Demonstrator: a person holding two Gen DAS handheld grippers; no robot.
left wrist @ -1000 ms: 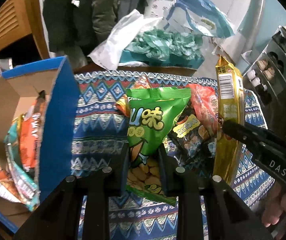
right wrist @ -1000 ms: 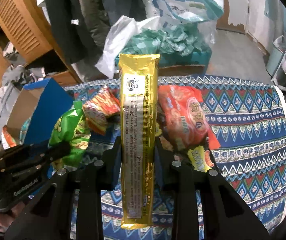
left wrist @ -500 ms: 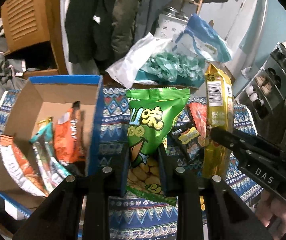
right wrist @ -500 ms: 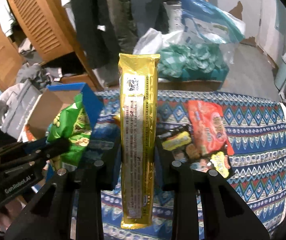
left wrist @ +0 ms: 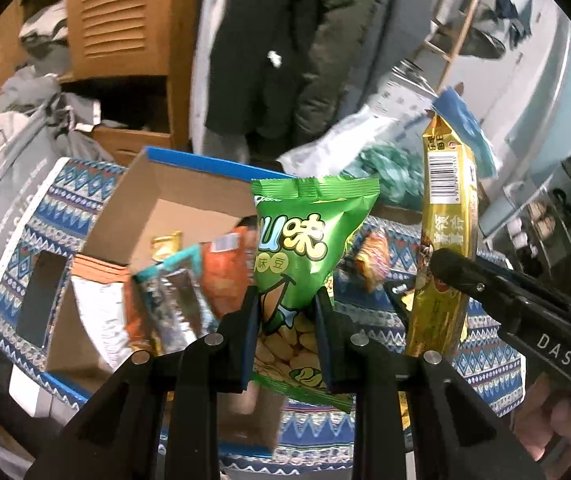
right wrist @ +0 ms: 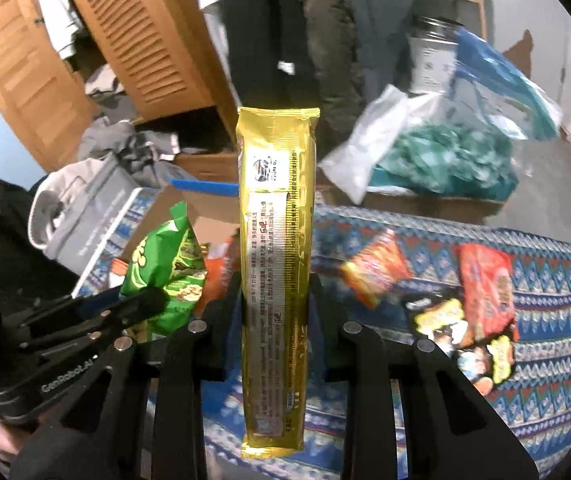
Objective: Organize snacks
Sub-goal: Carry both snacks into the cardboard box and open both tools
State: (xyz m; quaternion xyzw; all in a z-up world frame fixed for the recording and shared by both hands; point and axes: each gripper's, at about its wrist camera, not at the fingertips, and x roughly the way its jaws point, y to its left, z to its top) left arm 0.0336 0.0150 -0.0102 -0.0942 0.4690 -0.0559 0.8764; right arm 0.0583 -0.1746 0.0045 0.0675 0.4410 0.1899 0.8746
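A: What does the left tool have?

B: Its jaws are clamped on the lower part of a green foil bag of beans, which stands upright between them. The bag hangs over the right edge of an open cardboard box with blue outer walls.

A: And the right tool?

B: It is pinched around a long gold foil packet with printed text, held upright by its lower half. In the left wrist view the same packet sits to the right of the green bag.

A: What is in the box?

B: Several packets stand in it on edge: an orange one, a teal and silver one, and a white one nearer the left wall.

A: Anything lying loose?

B: On the surface, covered by a blue patterned cloth, lie a small orange-red packet, a larger red packet to the far right, and a dark packet with yellow print just beside it.

A: Where is the box?

B: At the left end of the surface, to the left of those loose snacks.
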